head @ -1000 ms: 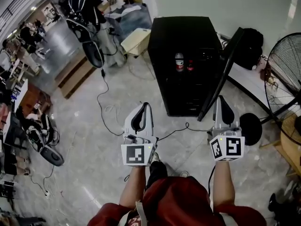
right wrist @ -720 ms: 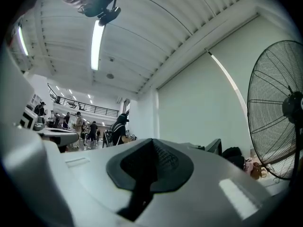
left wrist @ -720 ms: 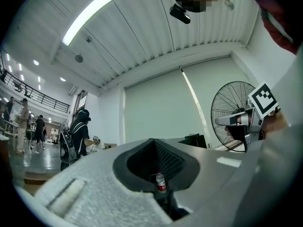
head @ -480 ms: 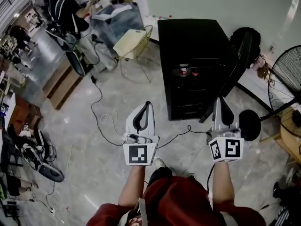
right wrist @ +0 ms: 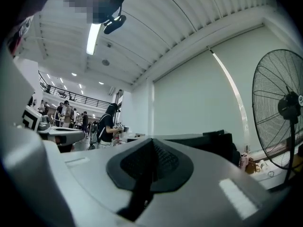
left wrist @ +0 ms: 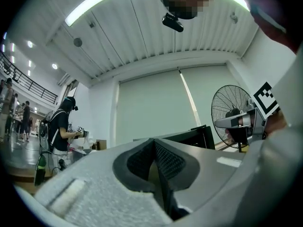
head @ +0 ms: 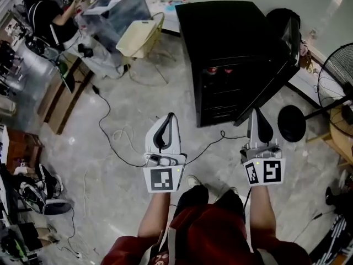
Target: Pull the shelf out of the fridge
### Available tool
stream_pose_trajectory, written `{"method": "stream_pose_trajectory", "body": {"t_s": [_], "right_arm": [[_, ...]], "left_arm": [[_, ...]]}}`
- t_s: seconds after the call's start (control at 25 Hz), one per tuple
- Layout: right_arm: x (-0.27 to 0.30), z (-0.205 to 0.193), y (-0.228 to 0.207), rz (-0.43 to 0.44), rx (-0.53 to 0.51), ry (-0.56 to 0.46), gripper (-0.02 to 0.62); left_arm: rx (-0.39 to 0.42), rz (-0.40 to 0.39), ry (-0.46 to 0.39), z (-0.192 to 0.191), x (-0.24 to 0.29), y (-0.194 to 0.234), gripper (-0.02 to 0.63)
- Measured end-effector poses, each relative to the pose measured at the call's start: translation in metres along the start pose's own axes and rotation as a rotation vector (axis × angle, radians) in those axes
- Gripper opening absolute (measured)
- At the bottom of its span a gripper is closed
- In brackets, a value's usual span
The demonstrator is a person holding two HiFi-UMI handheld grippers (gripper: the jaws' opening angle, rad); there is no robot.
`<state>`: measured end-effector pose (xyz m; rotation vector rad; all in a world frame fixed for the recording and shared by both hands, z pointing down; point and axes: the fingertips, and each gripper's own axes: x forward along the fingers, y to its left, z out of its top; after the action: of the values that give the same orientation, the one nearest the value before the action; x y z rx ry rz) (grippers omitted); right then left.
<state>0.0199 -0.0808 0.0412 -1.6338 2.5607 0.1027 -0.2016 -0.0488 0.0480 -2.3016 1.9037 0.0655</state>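
Observation:
A black fridge [head: 220,32] stands on the floor ahead of me, its door [head: 278,73] swung open to the right. Inside I see dark shelves [head: 220,98] and two small red-capped bottles [head: 212,70] on an upper one. My left gripper [head: 171,115] is held short of the fridge, to the left of its open front, jaws closed together with nothing in them. My right gripper [head: 257,110] points at the door's lower edge, also shut and empty. In the left gripper view the fridge top [left wrist: 189,136] shows beyond the left gripper [left wrist: 154,140]; in the right gripper view the fridge [right wrist: 203,141] lies past the right gripper [right wrist: 152,140].
A standing fan [head: 337,73] with a round black base [head: 291,123] is right of the fridge. Cables [head: 110,126] run over the floor in front. A pale folding chair [head: 138,37], a wooden crate [head: 60,93] and a seated person [head: 47,12] are at the left.
Both grippers have moved forward toward the fridge, which now sits closer and larger in the head view. Both jaws stay closed.

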Motion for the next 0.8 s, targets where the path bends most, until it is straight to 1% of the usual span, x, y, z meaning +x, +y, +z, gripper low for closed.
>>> {"method": "stream_pose_trajectory", "body": {"t_s": [0.16,0.32,0.4,0.64,0.8], "right_arm": [[0.006,-0.027,0.008,0.004,-0.004,0.019,0.001],[0.004,-0.06,0.011,-0.004,0.001,0.066,0.0],[0.006,-0.078,0.01,-0.004,0.008,0.08,0.002],[0.01,-0.134,-0.017,-0.005,0.024,0.084,0.0],[0.019,-0.188,-0.039,0.004,0.023,0.083,0.0]], "left_arm": [[-0.016,-0.015,-0.016,-0.023,0.006,0.007,0.0],[-0.034,-0.04,0.009,-0.055,0.01,0.003,0.0],[-0.041,-0.048,0.003,-0.07,0.015,0.001,0.0],[-0.051,-0.038,0.032,-0.132,0.029,-0.018,0.0],[-0.039,-0.035,0.047,-0.188,0.037,-0.034,0.0]]}}
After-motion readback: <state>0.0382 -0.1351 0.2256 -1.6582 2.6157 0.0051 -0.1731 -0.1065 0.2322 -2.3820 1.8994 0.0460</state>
